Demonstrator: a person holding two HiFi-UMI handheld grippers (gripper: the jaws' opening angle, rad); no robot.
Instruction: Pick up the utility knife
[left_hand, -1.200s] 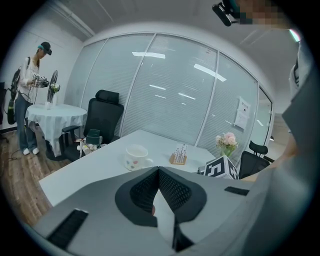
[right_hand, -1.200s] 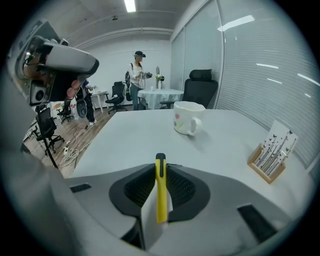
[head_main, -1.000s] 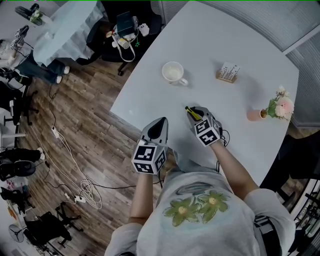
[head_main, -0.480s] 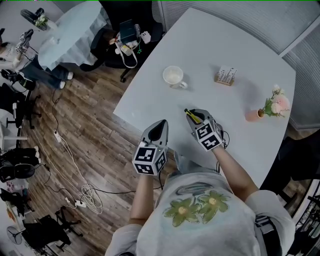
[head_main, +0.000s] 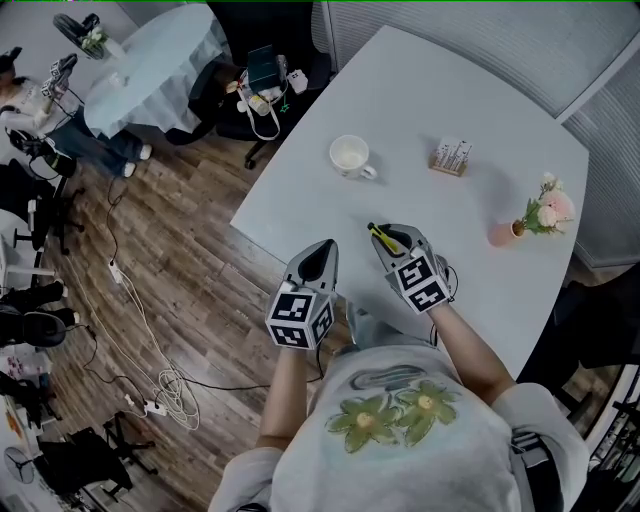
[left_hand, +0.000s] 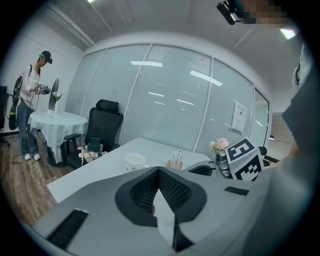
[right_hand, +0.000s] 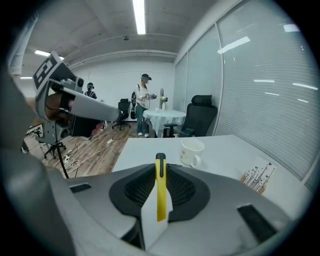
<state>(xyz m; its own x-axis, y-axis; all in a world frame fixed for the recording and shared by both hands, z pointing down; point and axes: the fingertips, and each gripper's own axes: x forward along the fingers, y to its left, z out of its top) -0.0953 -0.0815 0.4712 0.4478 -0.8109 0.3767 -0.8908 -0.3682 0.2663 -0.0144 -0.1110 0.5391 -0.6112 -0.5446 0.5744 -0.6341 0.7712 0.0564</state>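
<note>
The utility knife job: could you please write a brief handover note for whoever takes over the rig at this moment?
Right tool: shut on the yellow utility knife, which lies along its jaws.
Left tool: shut, empty, held beside the right one near the table edge.
Done: knife gripped and apparently clear of the table.
Left: little, it seems; just keep the grip firm.

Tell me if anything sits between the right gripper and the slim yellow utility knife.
Nothing visible does. The slim yellow utility knife is already clamped between the jaws of the right gripper, over the white table. The white ceramic mug stands well beyond it, out of the way.
</note>
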